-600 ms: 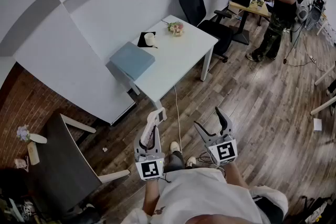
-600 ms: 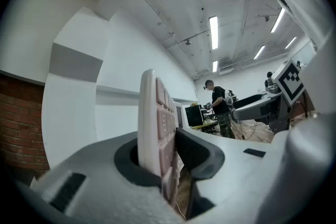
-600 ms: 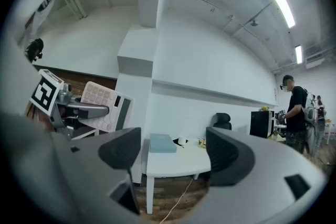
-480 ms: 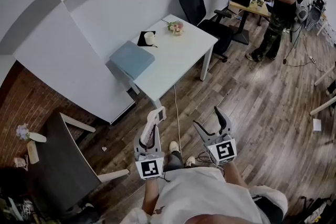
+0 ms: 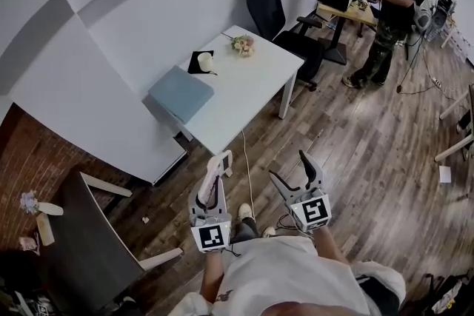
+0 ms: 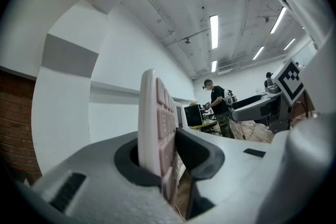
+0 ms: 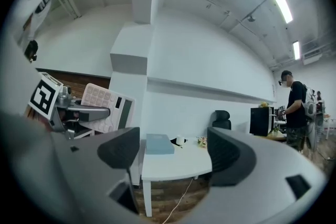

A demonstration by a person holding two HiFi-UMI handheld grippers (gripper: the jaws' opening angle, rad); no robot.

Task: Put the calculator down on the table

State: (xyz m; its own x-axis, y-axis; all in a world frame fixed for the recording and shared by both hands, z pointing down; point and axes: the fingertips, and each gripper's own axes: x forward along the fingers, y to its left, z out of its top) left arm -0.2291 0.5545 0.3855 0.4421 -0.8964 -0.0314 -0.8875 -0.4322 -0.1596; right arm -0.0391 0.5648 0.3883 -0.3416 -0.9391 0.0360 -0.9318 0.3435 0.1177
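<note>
Pale pink keyed calculator [image 5: 220,163] still off the white rectangular table [image 5: 255,81], clamped upright.
The left gripper [image 5: 211,192] stays squeezed tight on the calculator, level, just short of the table's near corner. The right gripper [image 5: 290,168] rides beside it, jaws wide apart, nothing between them. Barely any change from half a second ago: both grippers have only crept a touch nearer the table.

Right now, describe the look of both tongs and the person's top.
The left tongs and right tongs match: pale grey moulded bodies, two tapering fingers and dark rubbery pads. Each carries a white cube printed with black square markers. The person wears a white top.
</note>
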